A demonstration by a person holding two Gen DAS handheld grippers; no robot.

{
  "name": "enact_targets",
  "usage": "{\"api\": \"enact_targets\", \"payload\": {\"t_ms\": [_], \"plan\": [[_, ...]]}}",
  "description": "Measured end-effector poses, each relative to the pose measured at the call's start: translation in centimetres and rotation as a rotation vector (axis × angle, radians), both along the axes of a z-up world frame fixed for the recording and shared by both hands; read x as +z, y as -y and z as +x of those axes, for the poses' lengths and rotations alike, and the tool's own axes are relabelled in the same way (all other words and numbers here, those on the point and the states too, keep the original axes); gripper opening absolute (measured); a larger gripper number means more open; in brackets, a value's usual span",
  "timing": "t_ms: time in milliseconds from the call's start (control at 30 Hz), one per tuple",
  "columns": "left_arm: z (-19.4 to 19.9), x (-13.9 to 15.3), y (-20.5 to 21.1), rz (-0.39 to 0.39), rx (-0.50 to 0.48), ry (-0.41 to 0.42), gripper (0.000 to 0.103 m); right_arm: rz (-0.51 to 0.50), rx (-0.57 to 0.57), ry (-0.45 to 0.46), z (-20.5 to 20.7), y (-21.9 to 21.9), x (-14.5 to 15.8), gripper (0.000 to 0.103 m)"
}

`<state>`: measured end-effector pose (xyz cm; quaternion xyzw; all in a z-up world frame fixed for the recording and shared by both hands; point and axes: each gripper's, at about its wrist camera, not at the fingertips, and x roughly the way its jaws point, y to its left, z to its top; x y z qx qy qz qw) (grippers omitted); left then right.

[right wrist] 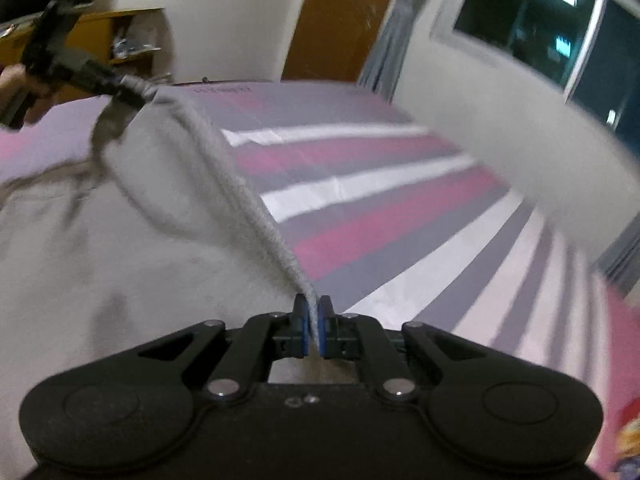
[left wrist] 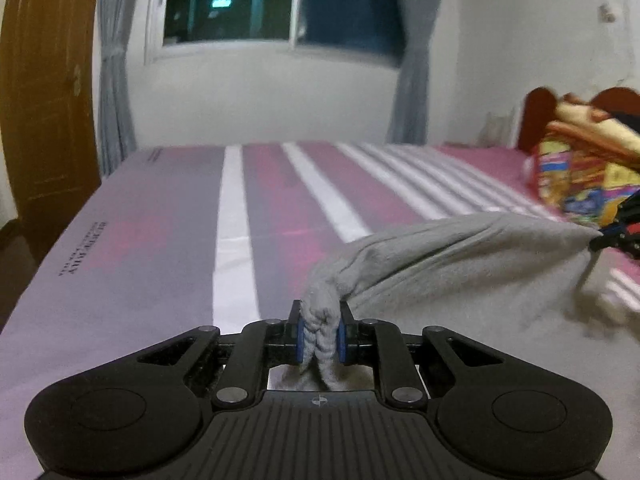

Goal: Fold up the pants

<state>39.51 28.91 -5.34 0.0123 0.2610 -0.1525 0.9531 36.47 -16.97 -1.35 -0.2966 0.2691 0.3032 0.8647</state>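
Pink, grey and white stripes: the sheet on the bed [left wrist: 160,220] fills most of both wrist views. Small dark lettering sits near its left edge in the left wrist view; we cannot read it.

Behind the bed we see a white wall, a dark window [left wrist: 276,0] and grey-blue curtains [left wrist: 114,80] on either side of it. A brown wooden door [left wrist: 44,80] stands past the bed's far left corner. By the far right corner, against a reddish headboard, lies a bright multicoloured bundle [left wrist: 580,176], blurred; we cannot tell what it is.

Grey knit pants [left wrist: 460,264] lie toward the right side of the bed, with one edge lifted off the sheet and strung taut between the two claws. The rest of the fabric spreads below onto the bed, toward its near edge.

Left claw [left wrist: 319,340]: blue pads pinched on a thick, bunched, ribbed fold of the pants, fabric poking out behind the pads. In the right wrist view the same claw [right wrist: 120,90] shows at upper left, with a bit of the person's hand [right wrist: 16,84] behind it.

Right claw [right wrist: 314,332]: pads nearly together, clamped on a thin ribbed edge of the pants. In the left wrist view it [left wrist: 600,236] appears at the right frame edge, gripping the far end of the raised edge.

Right wrist view is motion-blurred.
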Motion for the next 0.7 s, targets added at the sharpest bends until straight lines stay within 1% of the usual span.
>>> {"api": "enact_targets", "payload": {"t_ms": [67,100,167,200,233,267,300,333,367,400,433,467,500,567,600,633,667,700], "plan": [[-4.5,0.1,0.1,0.006,-0.01,0.015,0.015,-0.024,0.001,0.042,-6.5,0.0,0.5,0.005],[-7.0,-0.3,0.3,0.015,-0.011,0.011,0.015,-0.025,-0.006,0.046,-9.0,-0.3,0.1,0.005],[-10.8,-2.0,0.0,0.02,0.011,-0.027,0.016,-0.002,-0.034,0.007,-13.6,-0.4,-1.8,0.005],[-12.2,-3.4,0.1,0.016,0.036,-0.06,0.016,0.01,-0.051,-0.013,-14.9,-0.4,-3.0,0.006],[-12.9,-5.0,0.0,0.007,0.072,-0.099,0.02,0.027,-0.084,-0.049,-16.3,-0.4,-4.9,0.011],[-13.8,-6.7,0.0,0.005,0.11,-0.146,0.024,0.032,-0.116,-0.077,-16.7,-0.5,-6.7,0.015],[-14.7,-8.1,0.0,0.006,0.145,-0.181,0.028,0.031,-0.159,-0.128,-17.1,-0.4,-8.8,0.029],[-15.1,-9.2,-0.2,0.011,0.185,-0.213,0.035,0.028,-0.227,-0.197,-17.1,-0.3,-10.6,0.038],[-16.2,-10.0,-0.6,0.01,0.239,-0.249,0.044,0.065,-0.293,-0.23,-17.5,0.3,-11.3,0.039],[-17.8,-10.2,-1.3,-0.019,0.283,-0.26,0.049,0.133,-0.342,-0.229,-18.2,1.1,-10.9,0.043],[-19.2,-10.1,-2.0,-0.066,0.313,-0.249,0.059,0.219,-0.382,-0.25,-18.9,2.2,-10.2,0.06],[-20.6,-9.8,-2.9,-0.125,0.346,-0.235,0.064,0.314,-0.42,-0.27,-19.5,3.6,-9.4,0.067],[-21.9,-9.3,-3.7,-0.208,0.371,-0.218,0.065,0.387,-0.456,-0.279,-19.8,4.5,-8.9,0.073],[-23.1,-8.9,-4.7,-0.332,0.39,-0.218,0.065,0.544,-0.543,-0.335,-19.7,7.1,-8.3,0.072],[-23.1,-8.9,-5.0,-0.394,0.394,-0.226,0.065,0.619,-0.594,-0.364,-19.6,8.4,-8.4,0.069],[-23.0,-9.1,-4.8,-0.446,0.399,-0.239,0.065,0.685,-0.641,-0.392,-19.7,9.5,-8.8,0.065],[-22.6,-9.6,-4.8,-0.51,0.401,-0.266,0.065,0.761,-0.694,-0.438,-19.3,10.8,-9.5,0.063],[-22.1,-10.3,-4.7,-0.568,0.404,-0.299,0.065,0.814,-0.728,-0.475,-19.0,11.5,-10.5,0.059]]}}
